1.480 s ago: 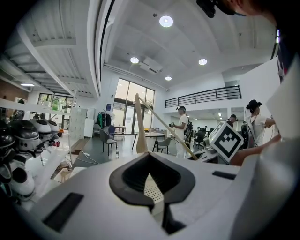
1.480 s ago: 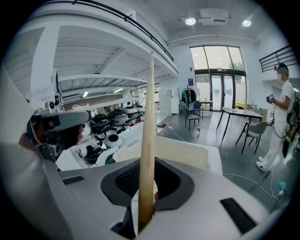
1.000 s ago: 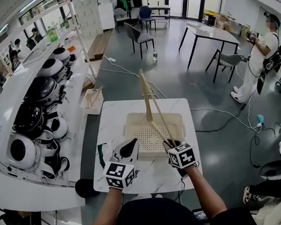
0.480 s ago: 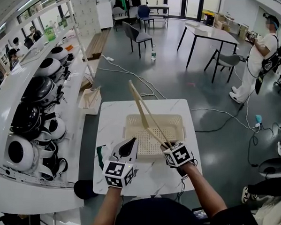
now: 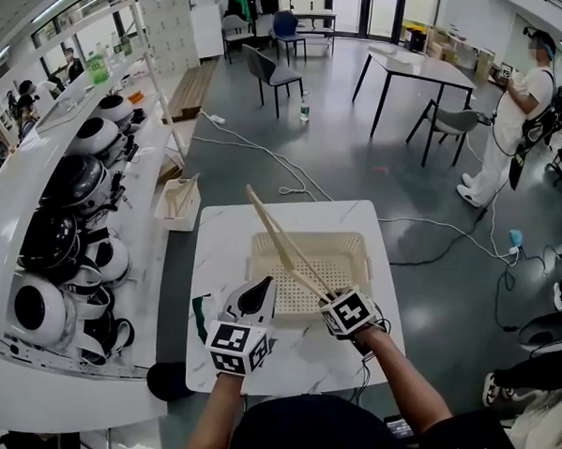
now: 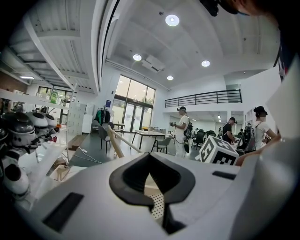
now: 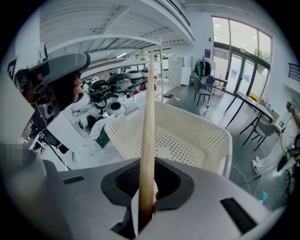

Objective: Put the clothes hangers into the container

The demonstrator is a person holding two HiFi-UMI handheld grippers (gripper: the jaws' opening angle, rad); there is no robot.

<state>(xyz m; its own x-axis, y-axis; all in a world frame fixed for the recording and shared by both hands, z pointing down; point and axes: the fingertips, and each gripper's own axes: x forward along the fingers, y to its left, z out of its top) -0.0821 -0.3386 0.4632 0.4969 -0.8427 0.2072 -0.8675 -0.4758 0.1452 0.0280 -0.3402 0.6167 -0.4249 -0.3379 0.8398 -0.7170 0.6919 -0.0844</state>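
Since the earlier frame, the right gripper [image 5: 330, 294], clamped on one end of the wooden clothes hanger [image 5: 278, 237], had sunk and tipped. This swung the hanger's free end lower and leftward over the perforated basket [image 5: 359, 242] on the desk [image 5: 222, 244], so release looked near. The left gripper [image 5: 256, 300] waited at lower left, jaws together and empty.
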